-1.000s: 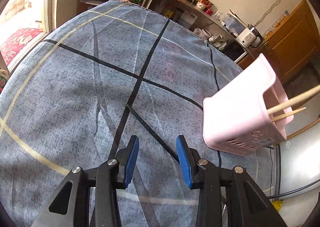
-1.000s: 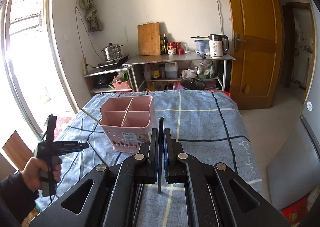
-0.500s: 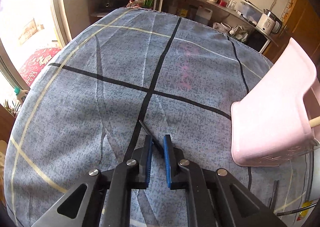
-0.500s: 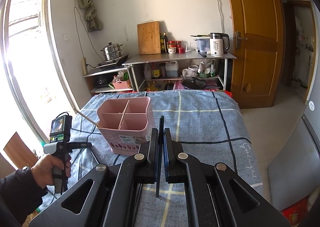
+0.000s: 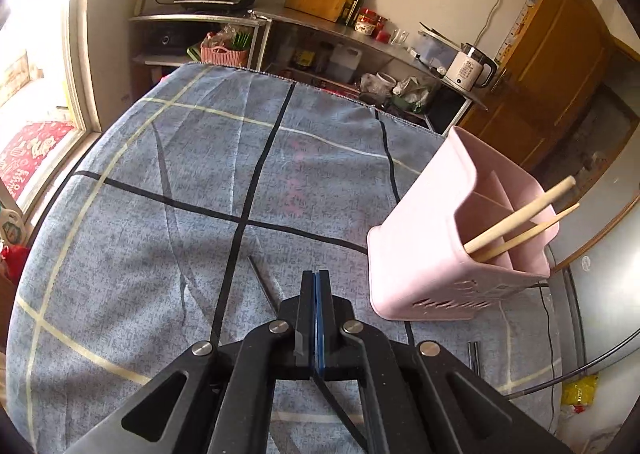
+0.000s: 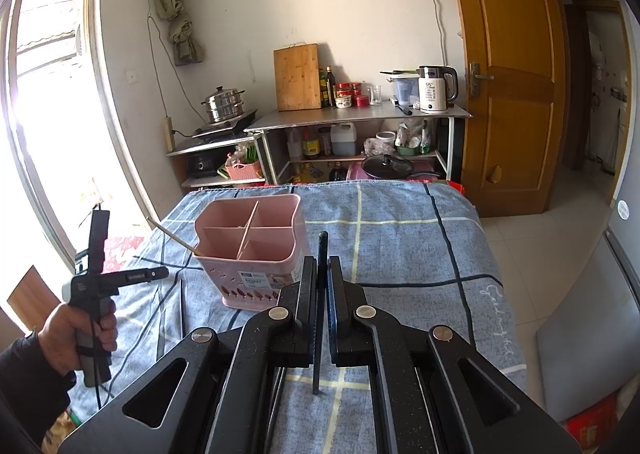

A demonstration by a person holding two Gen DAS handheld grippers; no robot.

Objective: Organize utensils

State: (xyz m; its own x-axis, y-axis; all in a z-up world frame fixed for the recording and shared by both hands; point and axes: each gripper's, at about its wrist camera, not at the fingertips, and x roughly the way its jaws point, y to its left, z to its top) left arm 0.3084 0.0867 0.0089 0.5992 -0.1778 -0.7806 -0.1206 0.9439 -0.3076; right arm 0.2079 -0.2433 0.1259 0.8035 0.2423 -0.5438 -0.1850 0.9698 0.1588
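On the left, the left black two-finger gripper (image 5: pixel 316 294) has its blue-padded jaws pressed together on a thin black chopstick (image 5: pixel 262 282). The stick crosses the jaws on a slant, with one end showing up and to the left and the other trailing below the fingers. In the right wrist view it hangs nearly plumb from that gripper, clear of the blue checked cloth (image 5: pixel 200 173).

The pink plastic four-compartment utensil holder (image 5: pixel 420 254) stands upright on the cloth, to the right of those jaws and a little ahead. Its open top faces up, and two pale wooden chopsticks (image 5: pixel 520 215) lean out of one compartment. The coming move likely turns on this: the held stick has to travel rightward and rise above the rim, keeping its long axis close to vertical, before it can drop into a cell.

Another short dark stick (image 5: pixel 474 358) lies flat on the cloth, just beside the holder's near corner — probably one more utensil to collect.

On the right, the right black two-finger gripper (image 6: pixel 322 274) is clenched on a second black chopstick (image 6: pixel 322 246). This one stands upright between the jaws, its tip poking above the fingers. From here the holder sits straight ahead and slightly left, near the jaws. Both grippers are close to it — which is nearer I cannot tell.
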